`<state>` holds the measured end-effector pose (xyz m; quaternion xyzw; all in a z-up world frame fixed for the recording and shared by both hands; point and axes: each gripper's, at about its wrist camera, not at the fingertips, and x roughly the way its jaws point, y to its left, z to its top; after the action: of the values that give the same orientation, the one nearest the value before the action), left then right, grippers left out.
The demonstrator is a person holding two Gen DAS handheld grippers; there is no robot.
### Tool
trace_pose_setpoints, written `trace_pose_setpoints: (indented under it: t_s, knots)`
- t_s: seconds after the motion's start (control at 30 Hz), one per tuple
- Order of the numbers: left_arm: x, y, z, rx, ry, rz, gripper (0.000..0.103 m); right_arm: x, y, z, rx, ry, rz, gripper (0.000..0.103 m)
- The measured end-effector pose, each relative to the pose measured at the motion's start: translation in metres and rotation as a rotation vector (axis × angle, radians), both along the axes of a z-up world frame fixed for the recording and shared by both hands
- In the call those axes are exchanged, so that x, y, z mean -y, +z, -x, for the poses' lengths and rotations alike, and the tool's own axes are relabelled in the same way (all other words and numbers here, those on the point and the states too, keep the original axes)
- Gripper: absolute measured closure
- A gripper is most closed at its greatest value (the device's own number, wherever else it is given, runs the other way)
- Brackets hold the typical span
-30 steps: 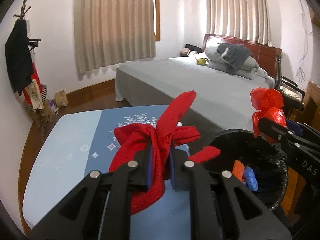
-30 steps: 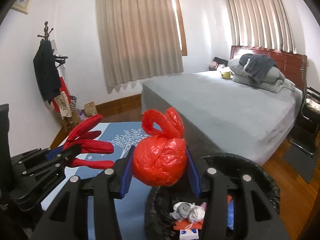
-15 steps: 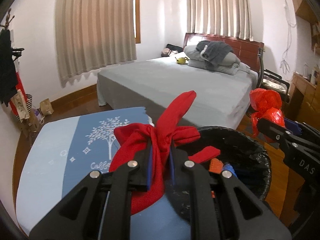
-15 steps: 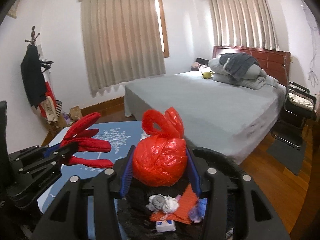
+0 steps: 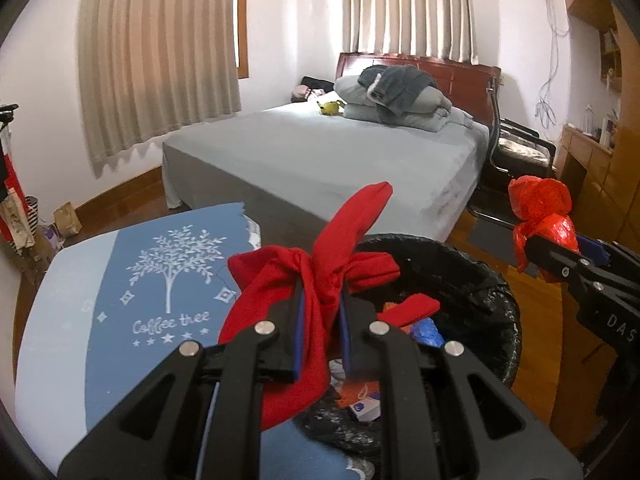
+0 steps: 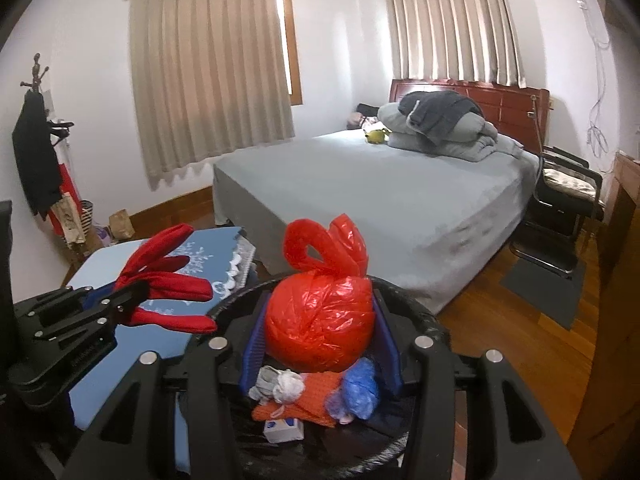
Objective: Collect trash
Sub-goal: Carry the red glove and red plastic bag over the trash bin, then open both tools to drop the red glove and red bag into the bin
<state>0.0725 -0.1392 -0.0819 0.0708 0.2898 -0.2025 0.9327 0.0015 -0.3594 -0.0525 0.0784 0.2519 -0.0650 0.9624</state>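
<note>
The left gripper [image 5: 320, 320] is clamped on a knotted red cloth [image 5: 316, 280] at the near rim of the black-lined trash bin [image 5: 496, 292], one cloth tail pointing up toward the bed [image 5: 320, 160]. The right gripper [image 6: 320, 344] squeezes a tied red plastic bag [image 6: 320, 320], knot upward, over the bin. A blue tablecloth [image 5: 120, 300] lies beside the bin; wooden floor [image 6: 500, 320] surrounds it.

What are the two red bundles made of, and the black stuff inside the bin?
The knotted red bundle in the left hand-held gripper looks like soft matte cloth: thick, rounded folds, no shine. The red bag in the right hand-held gripper looks like thin plastic: glossy, crinkled, slightly see-through. The bin liner seems to be black plastic film, wrinkled and shiny.
</note>
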Motion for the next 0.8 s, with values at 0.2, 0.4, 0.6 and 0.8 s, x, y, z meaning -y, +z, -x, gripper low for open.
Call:
trace_pose_setpoints:
  t_s: [0.2, 0.4, 0.6, 0.8]
  knots:
    - [0.014, -0.012, -0.005, -0.014, -0.021, -0.004, 0.090, 0.011, -0.009, 0.004, -0.017, -0.026, -0.003, 0.055]
    - [0.028, -0.029, -0.015, -0.040, -0.040, -0.009, 0.090, 0.015, -0.022, -0.001, -0.040, -0.035, -0.021, 0.055]
    - [0.036, -0.045, -0.033, -0.075, -0.049, -0.019, 0.090, 0.022, -0.039, -0.015, -0.066, -0.030, -0.043, 0.055]
    - [0.043, -0.060, -0.053, -0.102, -0.048, -0.024, 0.090, 0.030, -0.054, -0.030, -0.097, -0.036, -0.047, 0.054]
